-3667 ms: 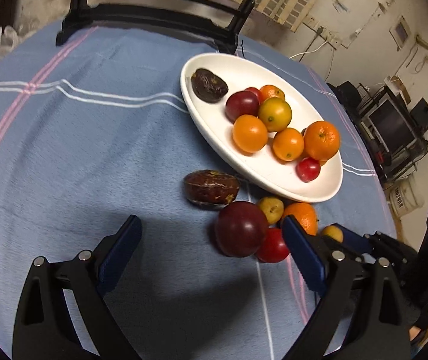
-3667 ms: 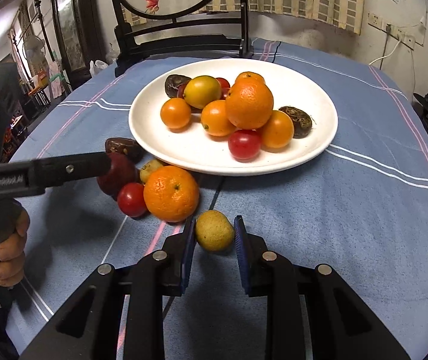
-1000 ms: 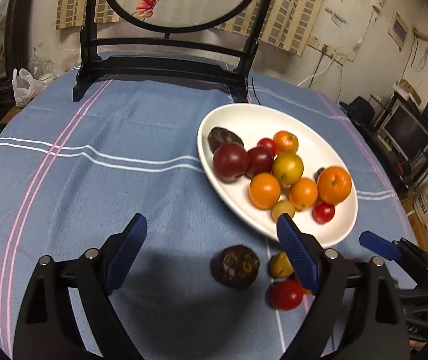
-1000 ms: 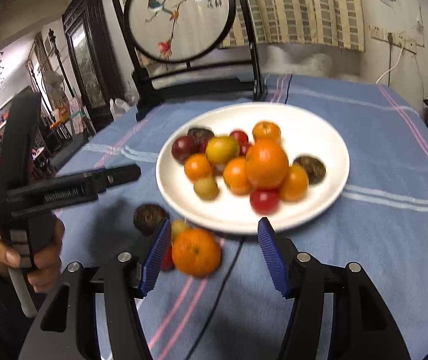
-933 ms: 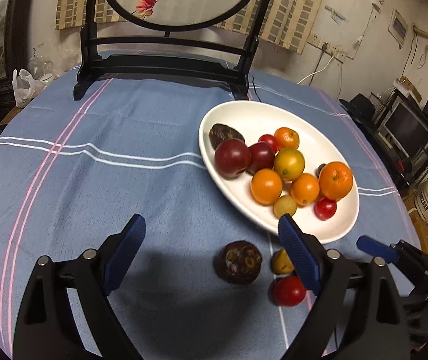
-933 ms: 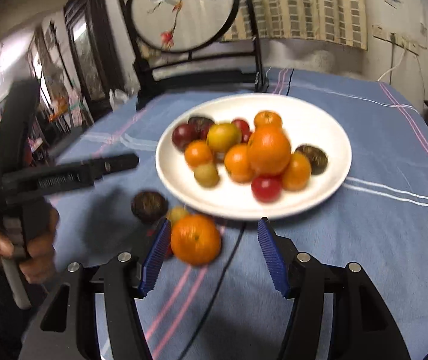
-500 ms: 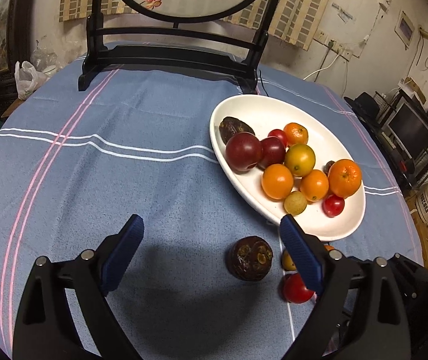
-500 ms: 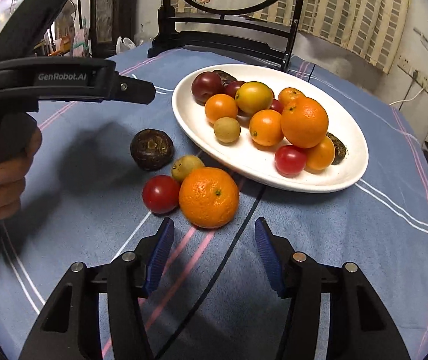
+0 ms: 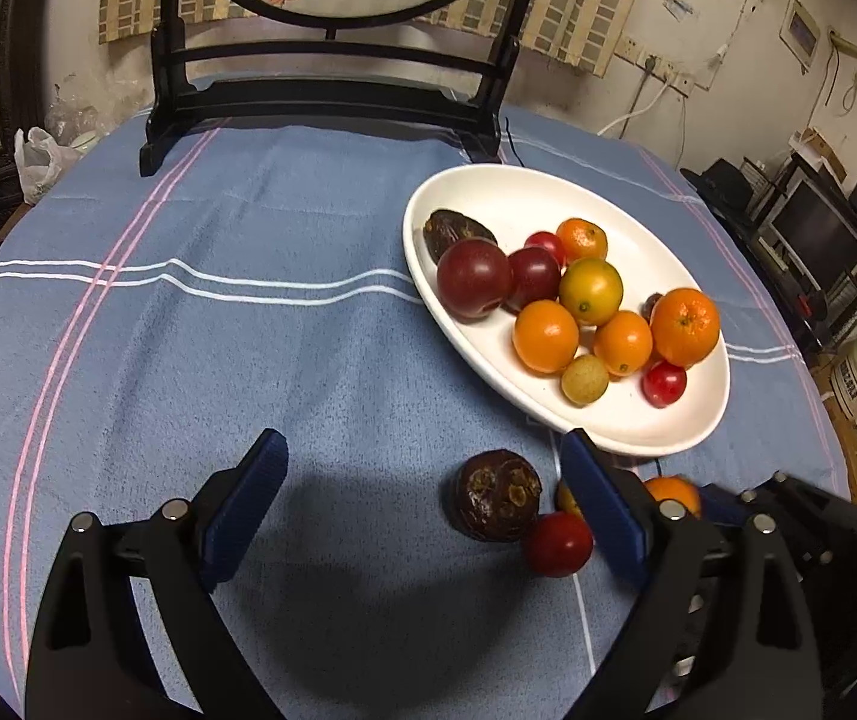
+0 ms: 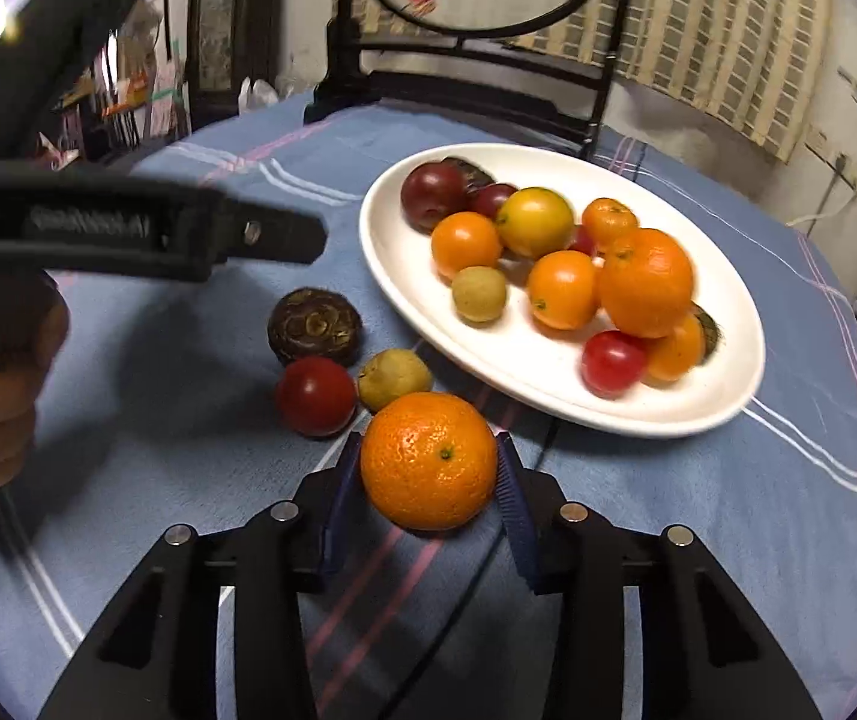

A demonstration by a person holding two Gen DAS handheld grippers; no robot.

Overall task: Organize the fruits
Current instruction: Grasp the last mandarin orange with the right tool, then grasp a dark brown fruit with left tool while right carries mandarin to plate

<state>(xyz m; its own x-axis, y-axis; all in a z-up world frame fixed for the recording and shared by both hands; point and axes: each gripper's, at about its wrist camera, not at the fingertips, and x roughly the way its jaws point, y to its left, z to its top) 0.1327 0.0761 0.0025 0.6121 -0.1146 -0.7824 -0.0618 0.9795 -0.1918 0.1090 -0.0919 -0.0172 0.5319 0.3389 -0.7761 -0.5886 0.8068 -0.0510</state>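
my right claw (image 10: 428,468) has just closed around the loose orange (image 10: 428,461) on the blue cloth beside the white plate (image 10: 722,402), ready to lift it in, while my left claw (image 9: 422,480) hangs wide open, empty.

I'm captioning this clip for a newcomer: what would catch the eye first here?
Nearest in the right wrist view, the large orange sits between the pads of the right gripper on the blue tablecloth. Beyond it, the white plate is heaped with orange, red and dark fruits. Beside the plate's near rim lie a dark wrinkled fruit, a red tomato and a small yellow-green fruit.
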